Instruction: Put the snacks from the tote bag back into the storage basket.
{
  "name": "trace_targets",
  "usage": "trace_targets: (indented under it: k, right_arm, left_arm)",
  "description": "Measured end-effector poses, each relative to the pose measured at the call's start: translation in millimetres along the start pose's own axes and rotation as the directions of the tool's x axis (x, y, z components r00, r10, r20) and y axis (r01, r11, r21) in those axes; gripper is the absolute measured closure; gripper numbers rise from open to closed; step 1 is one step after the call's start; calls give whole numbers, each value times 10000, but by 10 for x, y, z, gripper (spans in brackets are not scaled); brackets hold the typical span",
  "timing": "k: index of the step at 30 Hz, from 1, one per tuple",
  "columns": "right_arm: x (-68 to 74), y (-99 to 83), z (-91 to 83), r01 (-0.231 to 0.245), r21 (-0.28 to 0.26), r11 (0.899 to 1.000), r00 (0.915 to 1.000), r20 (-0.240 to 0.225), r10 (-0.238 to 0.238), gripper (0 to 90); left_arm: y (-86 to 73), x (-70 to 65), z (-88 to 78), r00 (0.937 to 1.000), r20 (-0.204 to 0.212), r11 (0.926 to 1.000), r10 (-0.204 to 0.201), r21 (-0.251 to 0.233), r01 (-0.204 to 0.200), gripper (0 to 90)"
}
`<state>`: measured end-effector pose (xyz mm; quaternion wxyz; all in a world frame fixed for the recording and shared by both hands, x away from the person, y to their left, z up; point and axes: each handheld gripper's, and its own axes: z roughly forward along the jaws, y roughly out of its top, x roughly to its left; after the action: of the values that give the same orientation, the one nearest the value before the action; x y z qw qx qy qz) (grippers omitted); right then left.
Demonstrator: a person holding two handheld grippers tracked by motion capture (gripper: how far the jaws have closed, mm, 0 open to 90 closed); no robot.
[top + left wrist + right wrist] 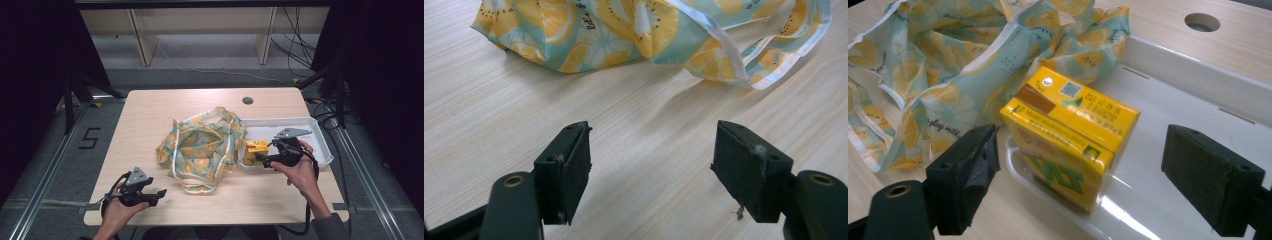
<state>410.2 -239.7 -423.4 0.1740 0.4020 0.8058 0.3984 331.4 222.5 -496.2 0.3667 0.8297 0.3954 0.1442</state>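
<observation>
- Your right gripper [263, 159] stands wide open at the near left corner of the white tray [320, 145], and the yellow juice carton [1068, 135] sits between its two jaws but is not yet touched.
- The carton is inside the tray, at its left end, just beside the fruit-print cloth bag [202, 147] that lies crumpled in the middle of the worktop [150, 107].
- I judge that the step in hand is to grasp this carton, probably to bring it to the bag.
- To do it well, move the gripper a little more forward so that the pads meet the two broad faces of the carton, not its corners.
- Close slowly; the carton is soft and it may bulge or slip if you press too hard.
- Keep the lower jaw above the tray rim, because it seems to hang very near to it.
- The carton stands upright, so its long axis is about vertical; the top with the round foil straw hole points up.
- In the right gripper view, one vertical edge of the carton turns toward the camera, so rotate your wrist a little to face the flat sides.
- Your left gripper [150, 194] is also wide open and holds nothing; it hovers over the near left part of the worktop, pointing to the bag handles [744, 65].
</observation>
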Motion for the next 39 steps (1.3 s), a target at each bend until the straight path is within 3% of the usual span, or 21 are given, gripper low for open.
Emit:
trace_targets:
  k: [1, 2, 3, 4, 6, 7, 8, 9, 10, 11, 14, 17, 18, 20, 21, 22, 24, 25, 32, 33, 39]
  right_arm:
    - [-5, -14, -19, 22, 90, 10000, 10000, -26, -21, 162]
    - [19, -26, -43, -339, 249, 9991, 9994, -112, 342, 162]
    - [8, -52, -36, -166, 52, 9998, 9998, -80, 166, 162]
    - [18, -62, -56, -387, 85, 9992, 9991, -150, 388, 162]
    - [-9, -93, -64, -101, 52, 9999, 9999, -101, 102, 162]
    - [0, -110, -61, -214, -51, 9998, 9997, -90, 213, 162]
    - [19, -116, -84, -447, 182, 9988, 9988, -178, 450, 162]
    - [-3, -128, -75, -63, -73, 10000, 9999, -101, 62, 162]
    - [0, -139, -80, -24, -37, 10000, 9999, -132, 24, 162]
    - [10, -145, -89, -73, 71, 9999, 9999, -111, 74, 162]
    - [54, -182, -93, -270, -10, 9996, 9995, -187, 270, 162]
    - [75, -215, -111, -164, 66, 9998, 9995, -252, 165, 162]
    - [73, -230, -110, -69, -33, 10000, 9998, -212, 68, 162]
    - [88, -257, -126, -167, 47, 9998, 9995, -259, 169, 162]
    - [82, -268, -126, -28, 81, 10000, 9997, -261, 31, 162]
    - [107, -286, -123, -231, 16, 9997, 9994, -274, 232, 162]
    - [97, -311, -122, -39, -11, 10000, 9997, -243, 39, 162]
    - [119, -336, -130, -203, 12, 9998, 9994, -297, 204, 162]
    - [157, -395, -130, -44, -58, 10000, 9992, -385, 42, 162]
    - [167, -407, -125, 2, -58, 10000, 9993, -382, -5, 162]
    - [267, -452, -121, -171, 79, 9998, 9980, -603, 175, 163]
  left_arm:
    - [-1, 3, 5, 10000, 54, 10000, -12, -49, 13, 309]
    - [0, 0, 5, 10000, 77, 10000, -40, -73, 40, 309]
    - [3, 2, -4, 10000, 66, 10000, 56, -42, -56, 309]
    - [7, 5, -6, 9999, 70, 9999, 156, -26, -156, 308]
    - [5, -8, 0, 9999, 108, 9999, 100, -124, -98, 308]
    - [8, -9, -2, 9998, 132, 9998, 178, -95, -176, 307]
    - [6, -18, -3, 9999, 128, 9999, 92, -55, -91, 305]
    - [6, -22, 0, 9998, 179, 9999, 104, -114, -102, 303]
    - [9, -27, -2, 9997, 210, 9999, 78, -96, -76, 302]
    - [14, -20, -12, 9994, 175, 9995, 301, -48, -300, 301]
    - [13, -43, -4, 9997, 254, 9997, 22, -241, -16, 297]
    - [18, -51, -12, 9998, 211, 9994, 68, -343, -60, 291]
    - [14, -68, -5, 9997, 202, 9988, -128, -460, 137, 288]
    - [23, -49, -21, 9994, 260, 9993, 249, -300, -241, 284]
    - [24, -60, -21, 9996, 266, 9994, 134, -329, -125, 284]
    - [21, -74, -20, 9998, 219, 9994, 2, -351, 6, 279]
    - [21, -79, -20, 9996, 260, 9989, 77, -470, -65, 274]
    - [23, -69, -33, 9993, 268, 9991, 258, -346, -249, 267]
    - [12, -93, -56, 9998, 209, 9986, 77, -526, -66, 259]
    - [8, -107, -52, 9996, 251, 9983, -160, -565, 174, 259]
    - [0, -109, -78, 9996, 277, 9984, 92, -557, -76, 259]
